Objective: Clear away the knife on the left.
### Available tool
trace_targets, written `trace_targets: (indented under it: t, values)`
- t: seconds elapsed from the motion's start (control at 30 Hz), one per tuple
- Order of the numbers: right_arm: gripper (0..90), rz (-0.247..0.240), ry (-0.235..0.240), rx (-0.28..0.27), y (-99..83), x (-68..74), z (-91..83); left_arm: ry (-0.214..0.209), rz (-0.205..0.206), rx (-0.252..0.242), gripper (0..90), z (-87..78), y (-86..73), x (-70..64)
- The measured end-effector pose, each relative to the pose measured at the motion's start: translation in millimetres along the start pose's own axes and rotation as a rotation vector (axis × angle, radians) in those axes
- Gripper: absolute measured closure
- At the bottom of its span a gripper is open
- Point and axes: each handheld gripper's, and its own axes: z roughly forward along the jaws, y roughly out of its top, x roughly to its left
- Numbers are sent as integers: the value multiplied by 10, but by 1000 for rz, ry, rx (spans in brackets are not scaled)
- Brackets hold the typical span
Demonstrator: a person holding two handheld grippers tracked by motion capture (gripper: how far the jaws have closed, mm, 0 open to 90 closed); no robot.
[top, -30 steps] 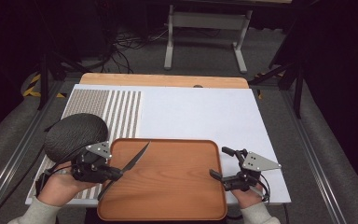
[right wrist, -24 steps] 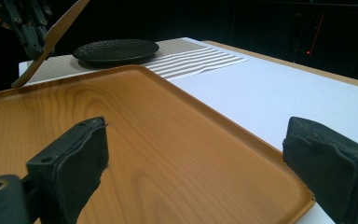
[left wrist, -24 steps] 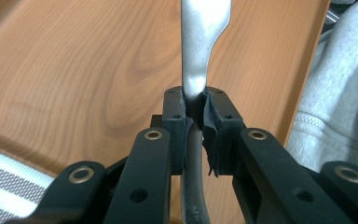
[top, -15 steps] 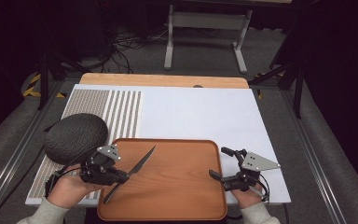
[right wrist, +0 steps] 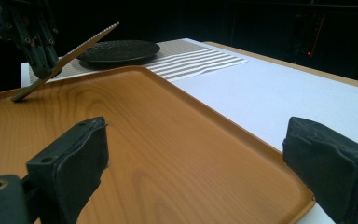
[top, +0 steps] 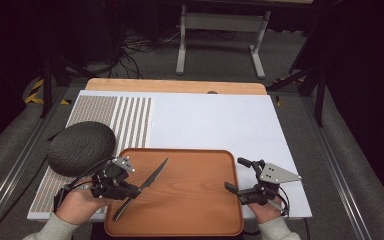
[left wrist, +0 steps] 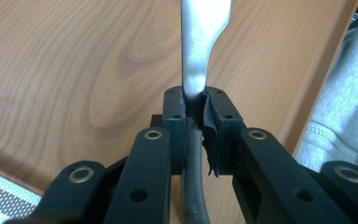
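We hold a knife [top: 142, 188] in the left gripper [top: 130, 190], its 2 jaws pinched tight on the knife where blade meets handle. In the left gripper view the metal blade [left wrist: 200, 42] rises straight up from between the clamped pads, over the wood grain of the tray [left wrist: 74, 70]. From the high view the knife slants across the left part of the wooden tray [top: 195, 220], tip pointing up and to the right, handle end [top: 117, 215] low near the tray's front left corner. In the right gripper view the handle end [right wrist: 21, 95] seems to touch the tray surface while the serrated tip is lifted clear, though we cannot be sure of contact.

Our right gripper [top: 237, 175] sits at the tray's right edge, its 2 jaws spread wide with nothing between them; one jaw hangs over the tray, the other over the white mat [top: 220, 125] just beside the rim.

A dark round woven plate [top: 81, 148] lies on the striped placemat [top: 125, 120], left of the tray and just behind our left hand [top: 77, 205].
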Motion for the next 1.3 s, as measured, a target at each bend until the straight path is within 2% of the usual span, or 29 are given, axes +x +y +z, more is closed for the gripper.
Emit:
trace_targets:
  t: [0.07, 0.33, 0.43, 0.57, 1.3]
  values:
    - [72, 0, 0, -1, 0, -1, -3, 4, -22, 10, 801, 13, 2, -6]
    - [72, -1, 0, -1, 3, 1, -5, 13, -48, 23, 801, 54, 14, -2]
    - [72, -1, 1, -2, 3, 2, -3, 23, -70, 41, 800, 77, 18, -9]
    - [72, -1, 1, -2, 4, 3, -1, 25, -60, 52, 800, 112, 28, -2]
    - [72, -2, 2, 1, 3, 3, 1, 53, -87, 127, 798, 242, 49, 16]
